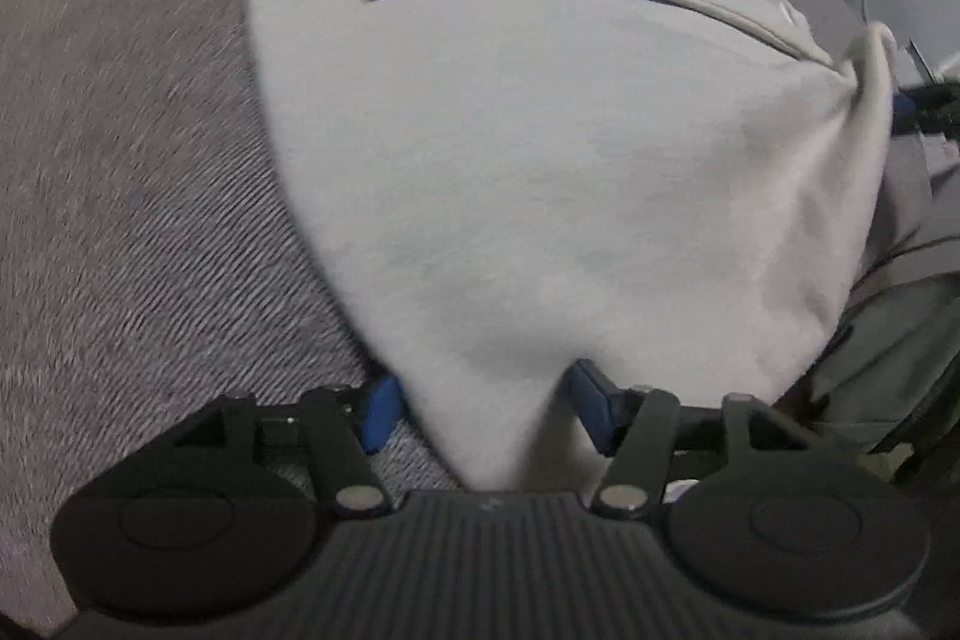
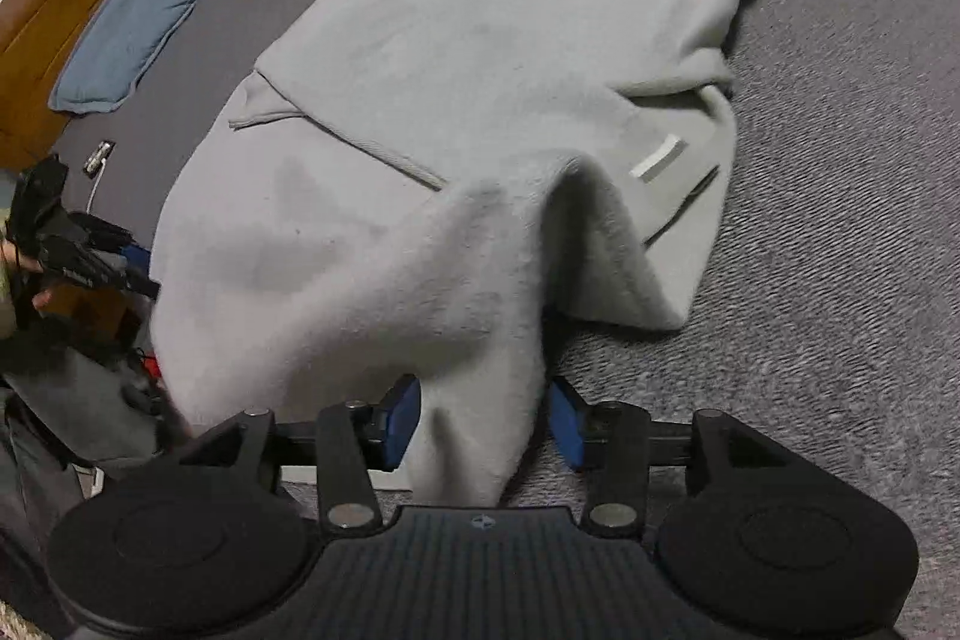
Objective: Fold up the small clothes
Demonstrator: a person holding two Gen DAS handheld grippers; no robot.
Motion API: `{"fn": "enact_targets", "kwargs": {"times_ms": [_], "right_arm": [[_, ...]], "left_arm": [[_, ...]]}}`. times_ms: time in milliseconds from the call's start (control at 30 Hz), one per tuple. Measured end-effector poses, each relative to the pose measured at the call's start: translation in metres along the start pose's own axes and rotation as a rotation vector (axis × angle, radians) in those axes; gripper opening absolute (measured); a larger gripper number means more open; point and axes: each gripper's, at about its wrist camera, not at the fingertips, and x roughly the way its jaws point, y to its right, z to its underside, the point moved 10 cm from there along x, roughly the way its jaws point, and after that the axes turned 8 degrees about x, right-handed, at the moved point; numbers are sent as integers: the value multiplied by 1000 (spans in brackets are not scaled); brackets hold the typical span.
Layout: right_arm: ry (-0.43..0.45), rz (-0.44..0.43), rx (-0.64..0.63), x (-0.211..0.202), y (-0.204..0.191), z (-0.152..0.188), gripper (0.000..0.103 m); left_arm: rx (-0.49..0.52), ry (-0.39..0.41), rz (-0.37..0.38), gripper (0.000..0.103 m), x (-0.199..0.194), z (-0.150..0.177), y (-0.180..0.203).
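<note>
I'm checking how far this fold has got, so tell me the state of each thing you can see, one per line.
Sweater: spread on the bed, both sleeves folded in, bottom hem lifted off the surface.
Left gripper: shut on the sweater's hem.
Right gripper: shut on the sweater's hem.
Bed cover: lying flat under the sweater.
Blue cloth: lying flat at the far left, untouched.
</note>
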Motion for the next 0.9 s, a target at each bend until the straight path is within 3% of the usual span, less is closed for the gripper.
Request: {"fn": "enact_targets", "kwargs": {"times_ms": [33,67,167,200,233,333,500,600,800,900], "right_arm": [[3,1,-1,1,-1,1,50],[11,2,-3,2,-3,0,50],[14,-8,-7,1,-6,0,36],[12,-19,-6,-1,-7,0,21],[13,-22,-9,-3,-9,-1,13],[60,-14,-5,-15,-9,-9,7],[209,-87,91,-43,-11,-35,7],[312,-122,159,-60,-10,-54,6],[466,-17,308,-70,21,-81,6],[524,60,385,-69,45,-89,6]], "left_arm": [[24,28,12,13,-4,-3,6],[33,57,20,2,-8,-7,9],[33,196,135,3,-33,-22,22],[23,249,175,2,-43,-29,23],[-9,299,205,2,-53,-37,19],[-95,436,196,0,-80,-61,-3],[-151,585,112,0,-99,-114,-19],[-182,632,37,0,-103,-147,-29],[-294,675,-129,0,-104,-181,-76],[-316,614,-202,0,-78,-196,-93]]}}
